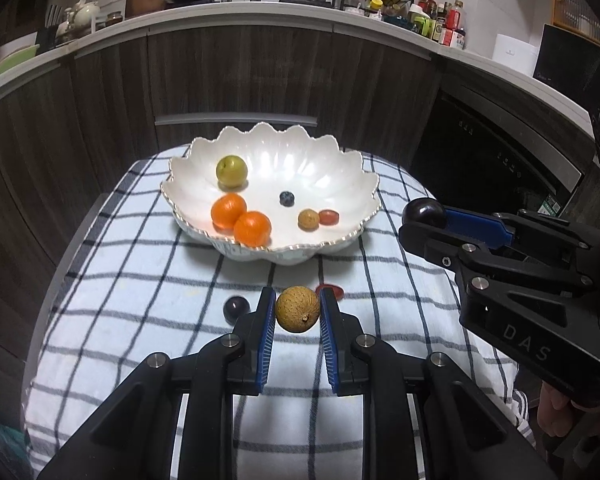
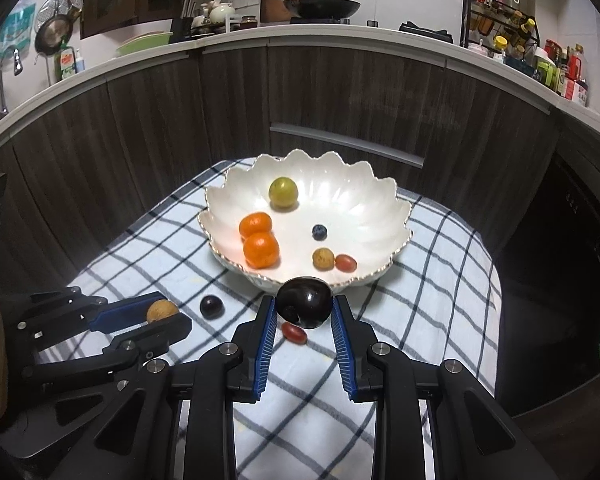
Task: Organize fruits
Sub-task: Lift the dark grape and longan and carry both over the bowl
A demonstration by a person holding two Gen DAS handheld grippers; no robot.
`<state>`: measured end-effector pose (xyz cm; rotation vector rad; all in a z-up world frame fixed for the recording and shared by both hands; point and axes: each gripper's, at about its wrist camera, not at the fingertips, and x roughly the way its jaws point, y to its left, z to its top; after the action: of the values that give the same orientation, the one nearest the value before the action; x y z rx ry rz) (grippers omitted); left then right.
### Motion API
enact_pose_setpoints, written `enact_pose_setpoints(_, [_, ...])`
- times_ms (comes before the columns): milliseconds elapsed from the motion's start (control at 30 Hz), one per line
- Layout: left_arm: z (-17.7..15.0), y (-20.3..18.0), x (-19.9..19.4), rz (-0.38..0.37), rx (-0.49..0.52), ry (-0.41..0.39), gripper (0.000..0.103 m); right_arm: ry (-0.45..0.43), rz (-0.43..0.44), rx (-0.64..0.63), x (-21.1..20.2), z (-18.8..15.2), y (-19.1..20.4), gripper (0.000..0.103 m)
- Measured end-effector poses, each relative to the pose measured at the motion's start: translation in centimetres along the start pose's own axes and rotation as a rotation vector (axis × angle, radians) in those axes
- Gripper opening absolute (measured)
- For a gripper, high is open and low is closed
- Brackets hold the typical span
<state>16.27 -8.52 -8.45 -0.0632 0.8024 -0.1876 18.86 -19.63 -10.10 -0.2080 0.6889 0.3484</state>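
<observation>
My left gripper (image 1: 297, 310) is shut on a tan round fruit (image 1: 297, 309), held above the checked cloth in front of the white scalloped bowl (image 1: 188, 168). My right gripper (image 2: 305, 307) is shut on a dark plum (image 2: 306, 302), also lifted near the bowl's front rim. The bowl (image 2: 384, 208) holds a green fruit (image 2: 283, 193), two oranges (image 2: 261, 249), a blueberry (image 2: 319, 231), a small tan fruit (image 2: 323, 259) and a red grape tomato (image 2: 345, 263). On the cloth lie a dark grape (image 2: 211, 306) and a red tomato (image 2: 294, 332).
The checked cloth (image 1: 140, 320) covers a small table with dark cabinet fronts (image 1: 220, 72) behind it. An oven door (image 1: 500, 160) is at the right. The counter above carries a wok (image 2: 324, 7), bottles and a spice rack.
</observation>
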Motion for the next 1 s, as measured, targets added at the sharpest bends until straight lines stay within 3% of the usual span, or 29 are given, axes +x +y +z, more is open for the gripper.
enact_pose_setpoints(1000, [7.0,3.6,3.6,-0.006,0.002,0.034,0.023,0.008,-0.068,0.072,3.2,5.1,-1.1,0.029])
